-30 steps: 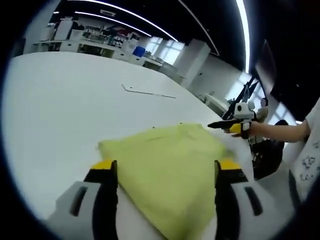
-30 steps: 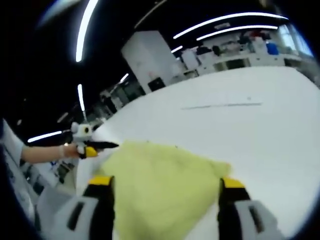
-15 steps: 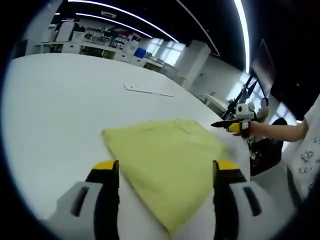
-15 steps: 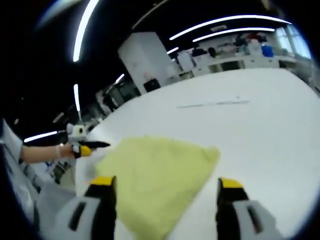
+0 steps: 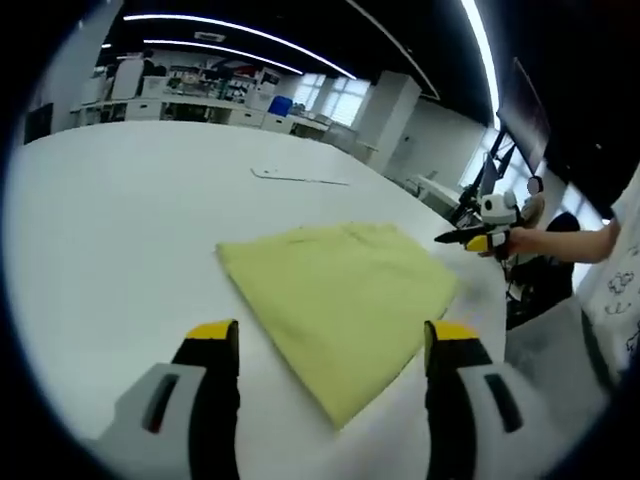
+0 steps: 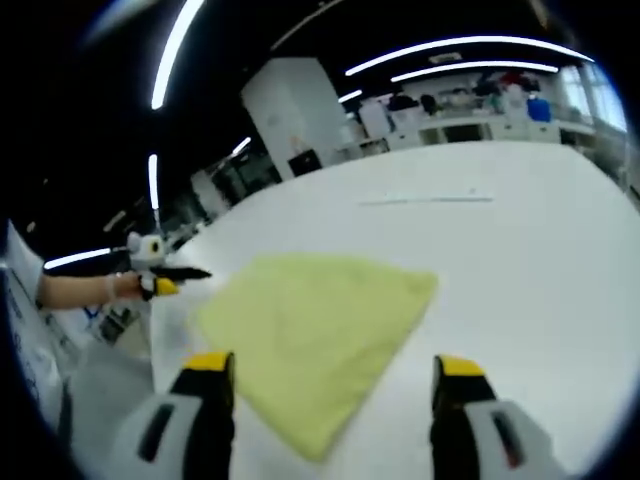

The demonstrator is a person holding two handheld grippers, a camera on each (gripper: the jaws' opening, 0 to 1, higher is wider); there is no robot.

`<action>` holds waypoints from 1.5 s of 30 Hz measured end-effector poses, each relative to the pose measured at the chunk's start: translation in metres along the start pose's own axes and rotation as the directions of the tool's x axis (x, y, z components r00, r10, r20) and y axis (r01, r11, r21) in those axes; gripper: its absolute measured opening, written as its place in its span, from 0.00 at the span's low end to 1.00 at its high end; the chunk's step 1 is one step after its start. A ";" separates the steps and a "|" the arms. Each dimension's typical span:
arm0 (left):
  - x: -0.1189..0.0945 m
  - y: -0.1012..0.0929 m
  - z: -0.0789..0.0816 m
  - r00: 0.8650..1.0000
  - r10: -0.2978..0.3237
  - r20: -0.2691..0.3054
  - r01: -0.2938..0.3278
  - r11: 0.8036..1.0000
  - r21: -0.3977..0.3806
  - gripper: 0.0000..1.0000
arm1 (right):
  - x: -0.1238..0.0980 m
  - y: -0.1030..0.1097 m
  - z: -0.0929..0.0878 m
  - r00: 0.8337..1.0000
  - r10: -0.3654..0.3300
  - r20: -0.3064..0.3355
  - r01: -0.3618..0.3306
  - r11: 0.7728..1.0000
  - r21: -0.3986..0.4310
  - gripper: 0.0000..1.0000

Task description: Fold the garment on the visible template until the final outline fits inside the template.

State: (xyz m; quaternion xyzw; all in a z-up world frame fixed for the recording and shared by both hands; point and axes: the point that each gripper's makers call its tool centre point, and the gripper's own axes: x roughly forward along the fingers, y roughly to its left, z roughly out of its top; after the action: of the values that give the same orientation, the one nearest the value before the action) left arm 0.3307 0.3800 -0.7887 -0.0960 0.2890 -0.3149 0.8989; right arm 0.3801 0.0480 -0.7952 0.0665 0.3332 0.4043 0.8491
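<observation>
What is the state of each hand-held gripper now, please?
Left hand-held gripper: open, holding nothing, above the yellow garment.
Right hand-held gripper: open, holding nothing.

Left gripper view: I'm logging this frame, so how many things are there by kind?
Yellow-green folded garment: 1
Grippers: 2, left gripper, right gripper
White table: 1
Total: 4

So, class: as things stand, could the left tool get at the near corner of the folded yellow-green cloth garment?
Probably yes. The left tool is open, and the folded yellow-green cloth garment lies flat on the white table, its corner between the jaws with nothing between.
</observation>
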 end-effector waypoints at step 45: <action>-0.016 -0.002 -0.068 0.993 0.039 -0.114 -0.045 0.998 -0.048 0.17 | -0.017 0.016 -0.073 0.991 0.006 -0.135 -0.019 0.995 -0.094 0.18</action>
State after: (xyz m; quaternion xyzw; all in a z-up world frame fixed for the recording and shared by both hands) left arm 0.2803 0.3895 -0.8357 -0.0946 0.3492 -0.2935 0.8849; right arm 0.3169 0.0350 -0.8361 0.0004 0.3698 0.4286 0.8244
